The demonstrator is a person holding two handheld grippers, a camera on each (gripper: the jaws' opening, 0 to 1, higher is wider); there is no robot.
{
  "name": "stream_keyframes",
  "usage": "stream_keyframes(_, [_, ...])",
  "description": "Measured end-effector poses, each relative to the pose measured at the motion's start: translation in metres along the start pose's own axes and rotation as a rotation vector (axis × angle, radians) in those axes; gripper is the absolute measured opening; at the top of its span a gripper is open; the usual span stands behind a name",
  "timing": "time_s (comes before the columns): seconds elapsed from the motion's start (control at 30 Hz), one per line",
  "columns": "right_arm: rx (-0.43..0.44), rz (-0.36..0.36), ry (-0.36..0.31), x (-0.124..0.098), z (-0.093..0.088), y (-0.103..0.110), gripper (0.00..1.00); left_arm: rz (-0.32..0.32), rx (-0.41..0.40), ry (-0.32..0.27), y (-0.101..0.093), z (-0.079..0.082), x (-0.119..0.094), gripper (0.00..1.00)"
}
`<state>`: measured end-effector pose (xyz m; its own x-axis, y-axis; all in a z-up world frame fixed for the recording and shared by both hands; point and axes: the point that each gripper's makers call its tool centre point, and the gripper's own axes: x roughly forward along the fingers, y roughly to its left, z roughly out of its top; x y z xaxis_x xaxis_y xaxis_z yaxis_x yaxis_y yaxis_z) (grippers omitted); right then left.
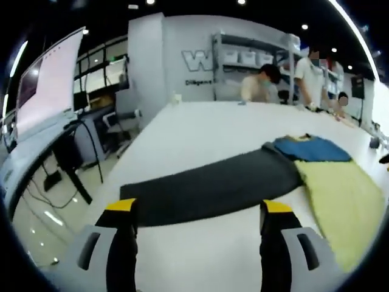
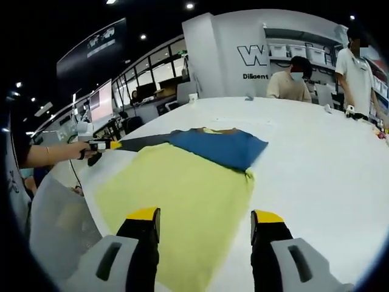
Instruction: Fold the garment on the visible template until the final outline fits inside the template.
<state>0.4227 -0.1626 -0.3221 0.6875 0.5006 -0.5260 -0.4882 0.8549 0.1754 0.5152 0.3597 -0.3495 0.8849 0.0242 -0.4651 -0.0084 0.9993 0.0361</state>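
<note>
A yellow garment with a blue upper part lies flat on the white table. A long dark grey sheet runs out from under its blue end; the yellow part is on the right in the left gripper view. My left gripper is open just above the near edge of the grey sheet, with nothing between its jaws. In the right gripper view it appears again as the left gripper, held by a hand at the sheet's far end. My right gripper is open over the yellow cloth.
The table's left edge drops to a floor with a desk, cables and a large screen. Several people stand at the table's far side, with small items near them. Shelves with bins line the back wall.
</note>
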Motion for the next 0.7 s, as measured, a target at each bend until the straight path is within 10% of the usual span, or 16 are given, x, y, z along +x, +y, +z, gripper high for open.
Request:
stream_keyframes(0.27, [-0.042,-0.028,0.021,-0.003,-0.004,-0.004,0.54,0.132,-0.119,0.012,0.053,-0.009,0.01,0.7])
stream_keyframes(0.7, [-0.065,-0.079,0.028,-0.012,-0.006,-0.01,0.51,0.207,-0.283,0.013,0.078,-0.03,0.018,0.54])
